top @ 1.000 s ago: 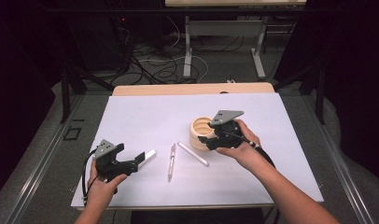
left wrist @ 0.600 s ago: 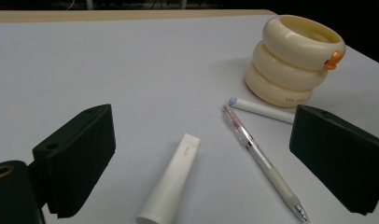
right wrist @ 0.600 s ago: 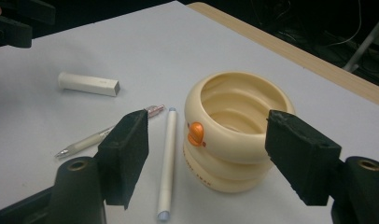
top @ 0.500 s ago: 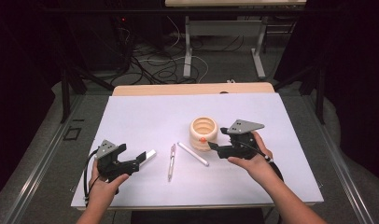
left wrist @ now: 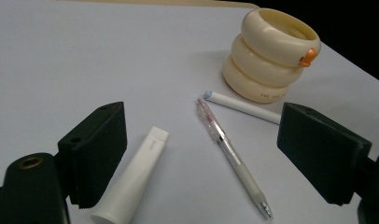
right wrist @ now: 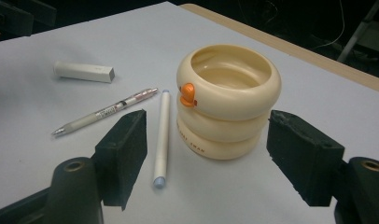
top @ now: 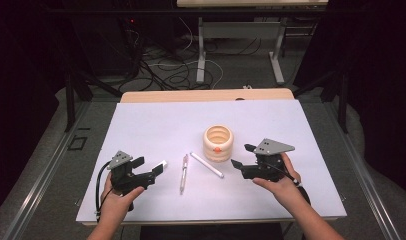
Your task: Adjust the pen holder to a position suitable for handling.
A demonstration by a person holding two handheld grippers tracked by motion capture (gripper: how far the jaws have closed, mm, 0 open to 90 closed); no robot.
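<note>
The right claw (top: pixel 242 156) stands wide and empty near the table's right edge, having drawn back from the cream ringed cup (top: pixel 218 142) it hovered over a second ago. The cup now sits free at the table's middle, upright, its orange tab toward the near edge. The left claw (top: pixel 149 167) has stayed put by the near left corner, jaws wide, a white tube (left wrist: pixel 131 179) lying between them. Between the claws lie a clear pen (top: pixel 183 173) and a white pen (top: pixel 206 164). The retreat suggests the cup is placed; the pens likely come next.
</note>
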